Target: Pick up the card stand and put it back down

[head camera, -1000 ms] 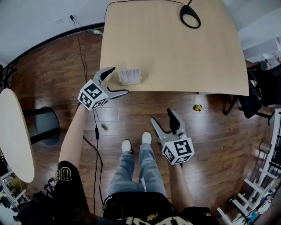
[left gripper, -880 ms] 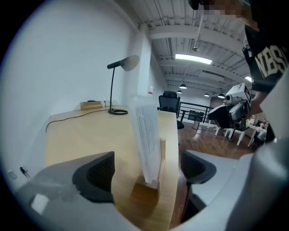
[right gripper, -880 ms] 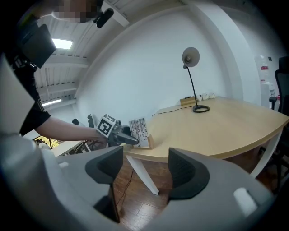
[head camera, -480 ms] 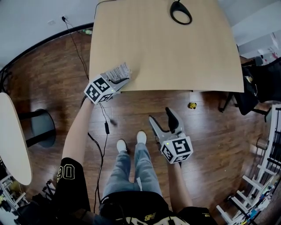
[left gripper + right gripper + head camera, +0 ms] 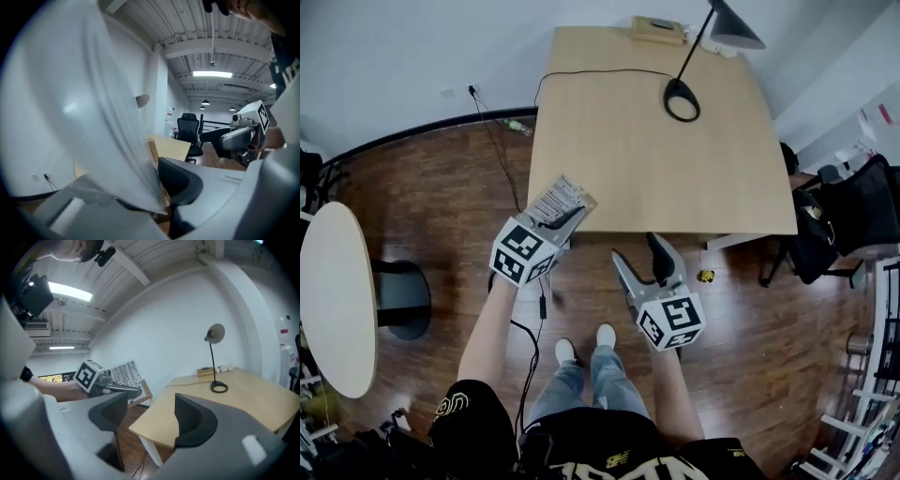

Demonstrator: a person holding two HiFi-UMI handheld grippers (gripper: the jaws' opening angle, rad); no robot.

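The lamp (image 5: 732, 28) stands on the table (image 5: 647, 159), behind the card stand (image 5: 561, 201).

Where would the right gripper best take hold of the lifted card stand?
Probably the free top edge of the card stand, coming from above: its panel is thin and flat, so it fits between the fingers, and the left gripper is shut on it near its base.

The bench (image 5: 656, 159) is looked down on steeply from head height, and is viewed low and near along the jaws in both gripper views, its lamp (image 5: 733, 28) being shared with the right gripper view.
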